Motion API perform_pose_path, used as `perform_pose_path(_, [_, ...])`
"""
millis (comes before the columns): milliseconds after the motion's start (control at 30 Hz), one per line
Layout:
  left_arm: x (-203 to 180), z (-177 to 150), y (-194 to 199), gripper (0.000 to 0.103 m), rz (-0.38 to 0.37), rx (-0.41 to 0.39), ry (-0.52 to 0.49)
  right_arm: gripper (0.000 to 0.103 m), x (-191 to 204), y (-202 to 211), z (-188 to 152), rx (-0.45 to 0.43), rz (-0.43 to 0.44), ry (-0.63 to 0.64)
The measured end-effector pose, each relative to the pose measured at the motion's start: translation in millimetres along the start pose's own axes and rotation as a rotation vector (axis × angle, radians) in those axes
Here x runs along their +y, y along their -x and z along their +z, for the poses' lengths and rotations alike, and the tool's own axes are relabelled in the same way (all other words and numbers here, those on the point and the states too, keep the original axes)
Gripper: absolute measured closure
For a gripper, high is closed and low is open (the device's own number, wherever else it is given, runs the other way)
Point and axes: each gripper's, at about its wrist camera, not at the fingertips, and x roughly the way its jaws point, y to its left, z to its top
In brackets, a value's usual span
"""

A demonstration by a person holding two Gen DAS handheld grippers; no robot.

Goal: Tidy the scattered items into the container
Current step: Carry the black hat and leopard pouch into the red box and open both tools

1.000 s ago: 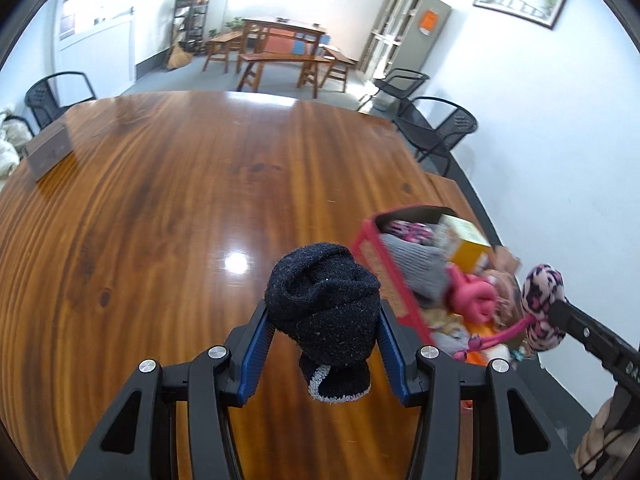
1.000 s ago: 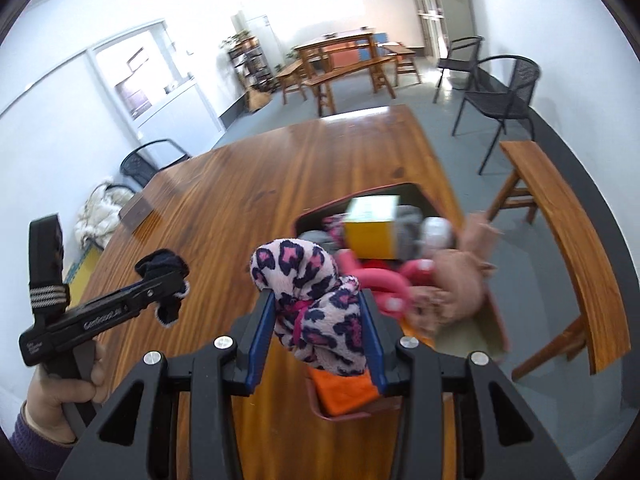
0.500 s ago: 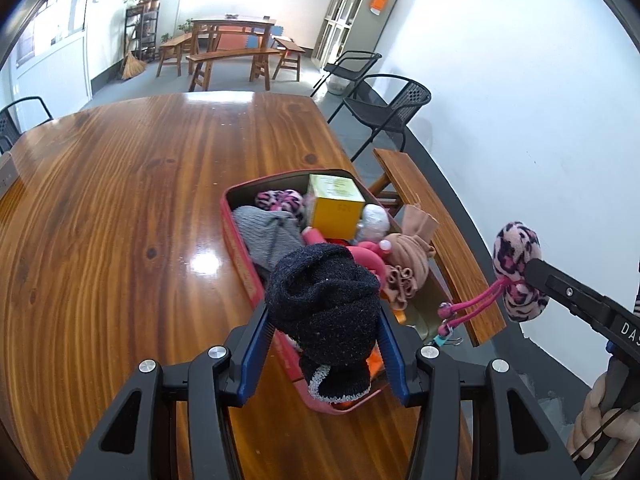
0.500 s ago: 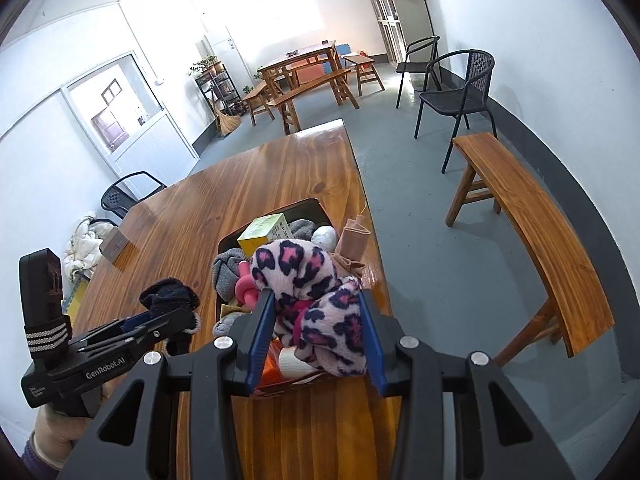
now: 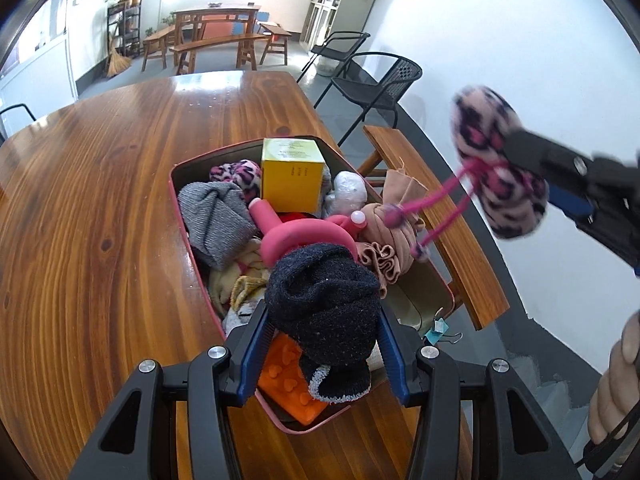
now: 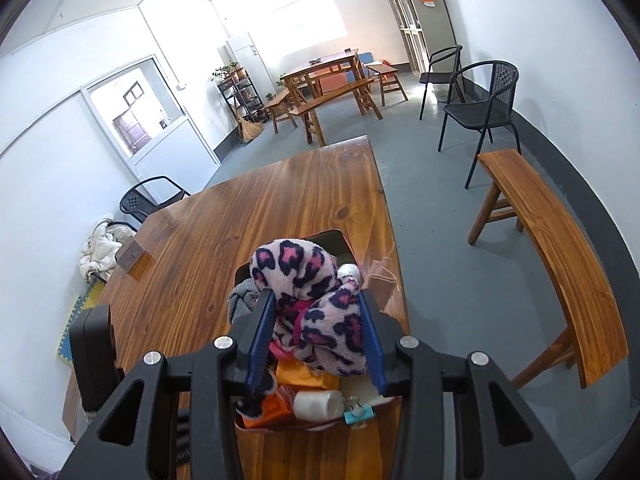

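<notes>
Nearly done, by the look of it. The red container (image 5: 182, 216) sits at the table (image 5: 88, 216) edge and is already packed: grey knit (image 5: 214, 222), yellow box (image 5: 291, 174), a leopard-print piece (image 5: 236, 172), pink ring-shaped toy (image 5: 304, 236), beige cloth (image 5: 394, 232), orange block (image 5: 288, 384), a foil-wrapped ball (image 5: 348, 190), plus a binder clip (image 5: 440, 328) at the near rim.

2 items are in the air, none loose on the table that I can see in either view.

- Left gripper (image 5: 322, 354): jaws clamped on the dark sock bundle (image 5: 324, 308), white-trimmed cuff hanging below. It hovers right over the near end of the container, above the orange block.
- Right gripper (image 6: 316, 344): jaws squeezed tight on the pink leopard-print pouch (image 6: 308, 300), pink drawstrings dangling. In the left wrist view it's off to the right of the container, over the bench side; its own view puts the pouch above the container's near half. Blurred there, so exact position is hard to call.

What's left, as I judge it: release both items into the container. Space is tight, the pile is already at rim height, so both will likely sit on top. The sock looks better lined up for a drop than the pouch.
</notes>
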Motion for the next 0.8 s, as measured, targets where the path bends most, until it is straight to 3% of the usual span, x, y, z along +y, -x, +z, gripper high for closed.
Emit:
perform_pose_path(233, [-1, -4, -12, 0.051, -0.009, 0.012, 0.000, 0.058, 10, -42, 11, 0.025, 0.019, 0.020])
perform_pose_path(433, [2, -5, -14, 0.050, -0.013, 0.031, 0.024, 0.058, 4, -96, -4, 0.141, -0.063, 0.085])
perform_pose_path(533, [1, -7, -12, 0.050, -0.004, 0.038, 0.027, 0.058, 6, -101, -10, 0.149, -0.079, 0.141])
perform_pose_path(600, [1, -7, -11, 0.043, -0.002, 0.040, 0.036, 0.057, 12, -102, -13, 0.156, -0.096, 0.195])
perform_pose_path(667, [0, -7, -7, 0.020, 0.005, 0.030, 0.048, 0.051, 12, -105, -12, 0.174, -0.098, 0.218])
perform_pose_path(800, [1, -8, 2, 0.015, 0.014, 0.013, 0.070, 0.042, 11, -110, -11, 0.222, -0.106, 0.230])
